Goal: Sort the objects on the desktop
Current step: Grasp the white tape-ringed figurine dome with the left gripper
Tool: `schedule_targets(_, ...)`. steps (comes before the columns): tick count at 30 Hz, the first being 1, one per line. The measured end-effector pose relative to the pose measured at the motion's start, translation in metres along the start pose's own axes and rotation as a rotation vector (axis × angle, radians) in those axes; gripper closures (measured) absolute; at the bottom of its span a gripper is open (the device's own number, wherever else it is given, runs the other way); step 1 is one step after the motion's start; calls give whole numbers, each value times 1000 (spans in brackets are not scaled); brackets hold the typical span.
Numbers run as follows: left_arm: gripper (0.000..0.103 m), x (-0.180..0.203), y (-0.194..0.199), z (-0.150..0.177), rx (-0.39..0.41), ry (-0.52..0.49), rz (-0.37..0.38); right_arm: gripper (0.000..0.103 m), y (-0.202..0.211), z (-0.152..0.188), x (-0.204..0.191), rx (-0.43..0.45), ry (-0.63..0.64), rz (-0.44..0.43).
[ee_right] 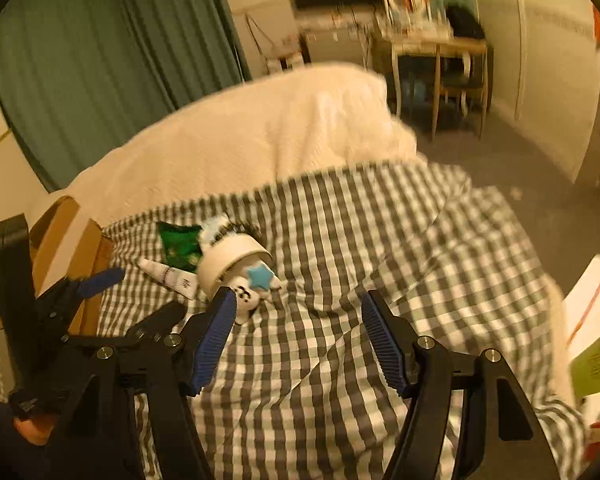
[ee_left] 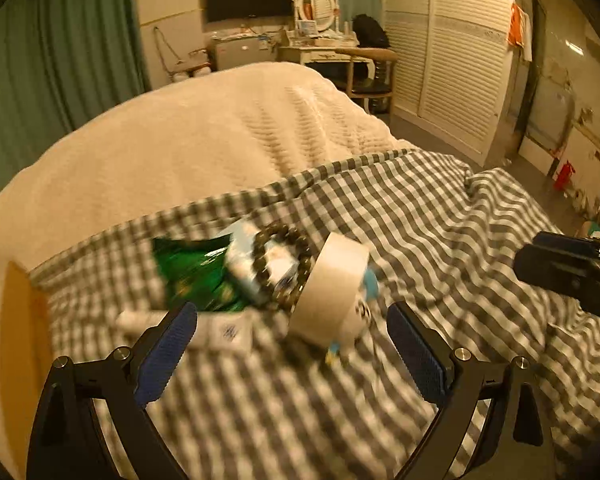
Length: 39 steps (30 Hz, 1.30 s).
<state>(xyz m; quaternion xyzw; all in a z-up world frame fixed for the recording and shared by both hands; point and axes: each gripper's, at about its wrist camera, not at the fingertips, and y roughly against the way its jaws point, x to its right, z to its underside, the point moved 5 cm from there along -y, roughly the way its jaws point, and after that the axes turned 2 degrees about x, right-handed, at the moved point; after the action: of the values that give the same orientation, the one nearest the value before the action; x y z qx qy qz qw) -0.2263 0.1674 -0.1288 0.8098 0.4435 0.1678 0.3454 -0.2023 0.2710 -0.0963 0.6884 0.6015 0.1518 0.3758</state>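
Piling: tape roll [ee_left: 332,280], beads [ee_left: 284,268], green packet [ee_left: 192,276], tube [ee_left: 140,320] clustered on checked sheet [ee_left: 420,208], likely heaped for sorting.
Box: cardboard box [ee_right: 72,240] at 9 o'clock of pile, probable bin.
Left gripper [ee_left: 292,356]: tilted down, jaws wide apart, empty, pile at 12.
Right gripper [ee_right: 296,336]: tilted down, jaws apart, empty, pile at 11.

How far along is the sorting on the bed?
Nothing looks sorted: the tape roll, green packet, bead bracelet, white tube and star toy lie piled on the checked cover. In hand: nothing; left gripper and right gripper are open and empty. Left: everything. The cardboard box may be the bin.
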Motion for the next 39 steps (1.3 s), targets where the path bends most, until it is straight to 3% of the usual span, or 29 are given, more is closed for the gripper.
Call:
schedule_targets(3, 9, 4, -22, 0, -10, -4, 59, 38, -15, 0, 11, -18, 17, 18)
schedule_targets(5, 19, 8, -30, 2, -14, -21, 91, 38, -21, 2, 20, -32, 33, 40)
schedule_targets(6, 30, 9, -31, 2, -19, -28, 94, 38, -21, 3, 23, -36, 27, 45)
schedule_targets(7, 48, 11, -32, 4, -26, -35, 100, 38, -22, 4, 28, -41, 12, 49)
schedule_targets(9, 64, 14, -29, 5, -36, -49, 123, 38, -24, 6, 36, -52, -21, 50)
schedule_targets(13, 65, 13, -5, 9, -22, -76, 81, 38, -22, 10, 37, -61, -37, 59)
schedule_targets(17, 67, -3, 28, 16, -37, -19, 68, 38, -16, 18, 19, -58, -1, 62)
schedule_targets(20, 68, -10, 54, 28, -56, 38, 122, 38, -12, 23, 4, -53, 27, 48)
schedule_targets(27, 74, -31, 98, 45, -55, 146, 118, 38, -3, 34, -18, -50, 8, -7)
schedule_targets(29, 74, -33, 104, 47, -50, 178, 139, 38, -2, 40, -25, -63, -6, -45)
schedule_targets(33, 74, -34, 98, 58, -80, 158, 88, 38, -1, 50, -48, -111, 19, -156)
schedule_targets(39, 74, -45, 84, 83, -141, 226, 92, 38, -14, 72, -78, -170, 86, -174)
